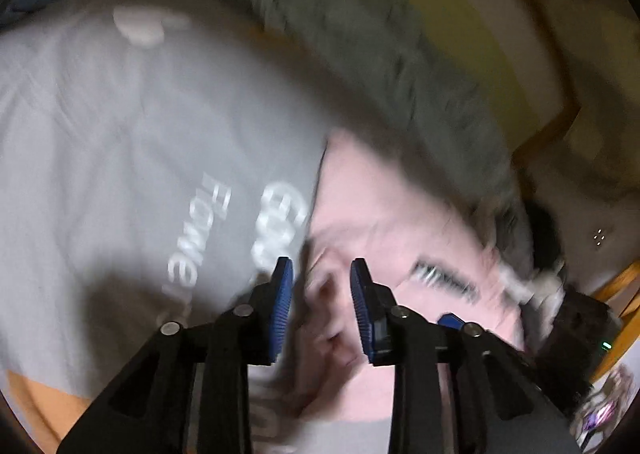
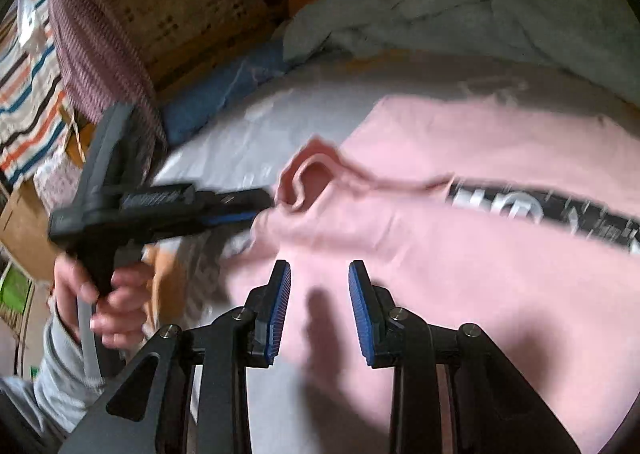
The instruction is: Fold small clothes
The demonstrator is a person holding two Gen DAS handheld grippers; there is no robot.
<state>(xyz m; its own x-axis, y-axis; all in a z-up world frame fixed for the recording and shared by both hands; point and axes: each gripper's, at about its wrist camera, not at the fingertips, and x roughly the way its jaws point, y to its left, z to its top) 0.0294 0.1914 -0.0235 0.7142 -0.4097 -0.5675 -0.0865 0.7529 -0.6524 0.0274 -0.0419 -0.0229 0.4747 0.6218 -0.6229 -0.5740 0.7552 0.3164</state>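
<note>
Your left claw: blue pads parted, nothing pinched between them, pitched downward. Seen from right wrist, it lies roughly level, tips at pink fabric; contact blurred, unclear. Your left hand wraps its black handle, grey sleeve below wrist. Your right claw: pads parted, gap empty, angled down.

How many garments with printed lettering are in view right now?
2. The grey shirt with white lettering lies flat to the left in the left wrist view; the pink shirt with a black printed band lies on top of it, under both grippers. The rumpled grey pile behind may hide more.
</note>
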